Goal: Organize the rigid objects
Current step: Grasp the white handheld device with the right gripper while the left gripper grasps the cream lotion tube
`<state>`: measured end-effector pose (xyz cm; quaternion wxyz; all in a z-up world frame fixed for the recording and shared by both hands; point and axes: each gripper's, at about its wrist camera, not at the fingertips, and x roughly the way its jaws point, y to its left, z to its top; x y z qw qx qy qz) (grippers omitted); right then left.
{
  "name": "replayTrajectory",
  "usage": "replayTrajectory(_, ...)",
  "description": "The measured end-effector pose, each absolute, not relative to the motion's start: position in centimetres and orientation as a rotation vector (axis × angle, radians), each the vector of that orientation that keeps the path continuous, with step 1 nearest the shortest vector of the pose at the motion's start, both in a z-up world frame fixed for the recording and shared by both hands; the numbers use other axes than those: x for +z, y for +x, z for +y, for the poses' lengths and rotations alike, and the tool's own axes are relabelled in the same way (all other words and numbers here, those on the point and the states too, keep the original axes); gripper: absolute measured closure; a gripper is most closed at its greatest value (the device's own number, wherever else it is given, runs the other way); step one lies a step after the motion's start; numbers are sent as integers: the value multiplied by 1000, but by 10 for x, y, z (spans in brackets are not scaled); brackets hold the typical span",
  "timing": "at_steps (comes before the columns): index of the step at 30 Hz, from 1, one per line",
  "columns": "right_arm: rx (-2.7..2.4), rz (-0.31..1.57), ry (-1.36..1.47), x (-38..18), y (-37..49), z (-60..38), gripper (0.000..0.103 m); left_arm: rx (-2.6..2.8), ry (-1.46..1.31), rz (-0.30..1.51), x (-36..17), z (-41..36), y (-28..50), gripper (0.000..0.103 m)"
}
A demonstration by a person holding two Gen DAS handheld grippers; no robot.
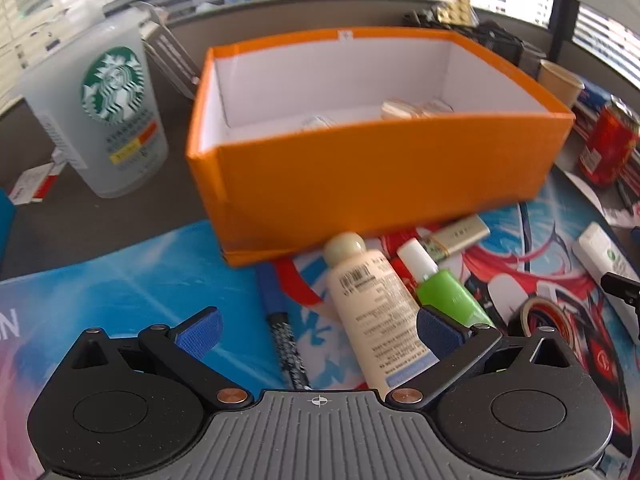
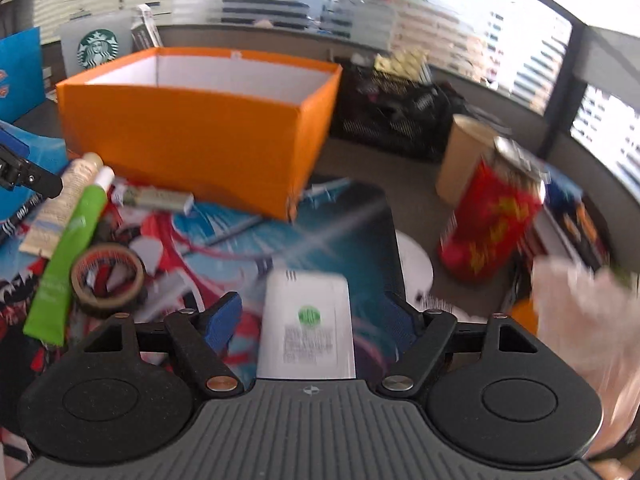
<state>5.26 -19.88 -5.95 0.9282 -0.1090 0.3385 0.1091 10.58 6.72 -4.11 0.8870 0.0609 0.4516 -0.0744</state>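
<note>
An open orange box stands on a printed mat, with a few small pale items on its floor. In front of it lie a cream bottle, a green tube, a silver lighter-like piece, a tape roll and a dark pen. My left gripper is open low over the mat, its right finger by the cream bottle. My right gripper is open, and a white packet with a green dot lies between its fingers with gaps on both sides.
A frosted Starbucks cup stands left of the box. A red can and a brown paper cup stand to the right, with a black mesh basket behind. A pale plastic bag is at the far right.
</note>
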Motion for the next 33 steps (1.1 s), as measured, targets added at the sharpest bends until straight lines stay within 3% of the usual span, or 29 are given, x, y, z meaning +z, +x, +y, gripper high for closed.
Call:
replayTrajectory(6,211,700,-173,-72,46,-208,24,-176,152,944,-53,52,105,0)
replayTrajectory(11,208,695,-145,-76,45,-214,39,-193,124,915,-59,45,105,0)
replayTrajectory(13,231,695,-119,-75,44,-216,50,-196,122,891,-61,42,103,0)
replayTrajectory(17,237,681,-100,-77,43,-215,52,-211,118,845,-64,39,97,2)
replayTrajectory(22,239,661,-62,-78,42,-219,53,-241,34,843,-64,48,94,24)
replayTrajectory(26,232,653,-68,-78,41,-217,53,-249,6,846,-60,50,91,33)
replayTrajectory(28,231,650,-61,-79,40,-218,53,-254,1,841,-59,51,91,45)
replayTrajectory(33,225,641,-48,-79,39,-219,53,-245,25,819,-55,49,84,45)
